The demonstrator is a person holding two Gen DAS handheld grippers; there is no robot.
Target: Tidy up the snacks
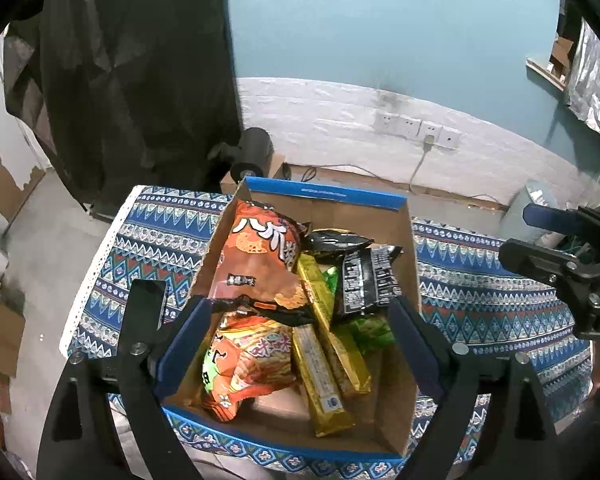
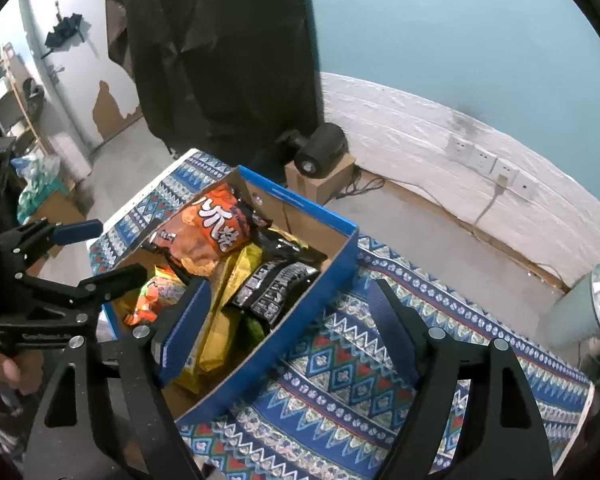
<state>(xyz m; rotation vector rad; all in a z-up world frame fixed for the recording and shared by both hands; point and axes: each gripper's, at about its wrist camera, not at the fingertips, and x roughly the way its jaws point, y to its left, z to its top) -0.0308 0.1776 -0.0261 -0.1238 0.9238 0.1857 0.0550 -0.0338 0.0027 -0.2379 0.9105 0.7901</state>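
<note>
A cardboard box with a blue rim point(image 1: 328, 192) point(image 2: 332, 280) sits on the patterned tablecloth point(image 1: 480, 300) point(image 2: 340, 360). Inside lie a large orange snack bag point(image 1: 256, 256) point(image 2: 208, 224), a second orange bag point(image 1: 248, 364), gold bars point(image 1: 320, 368) point(image 2: 236, 272), black packets point(image 1: 364, 280) point(image 2: 272, 284) and a green packet point(image 1: 372, 328). My left gripper point(image 1: 300, 304) point(image 2: 118, 248) hangs open above the box with nothing gripped. My right gripper point(image 2: 288, 286) point(image 1: 516, 232) is open too; it straddles the box's right wall, one finger over the snacks, one over the cloth.
Beyond the table's far edge a black cylinder point(image 1: 252, 152) point(image 2: 320, 152) rests on a small carton on the floor. Wall sockets point(image 1: 416, 126) point(image 2: 484, 160) with a cable line the white wall. A pale bin point(image 2: 580, 308) stands right. Dark cloth point(image 1: 132, 80) hangs behind.
</note>
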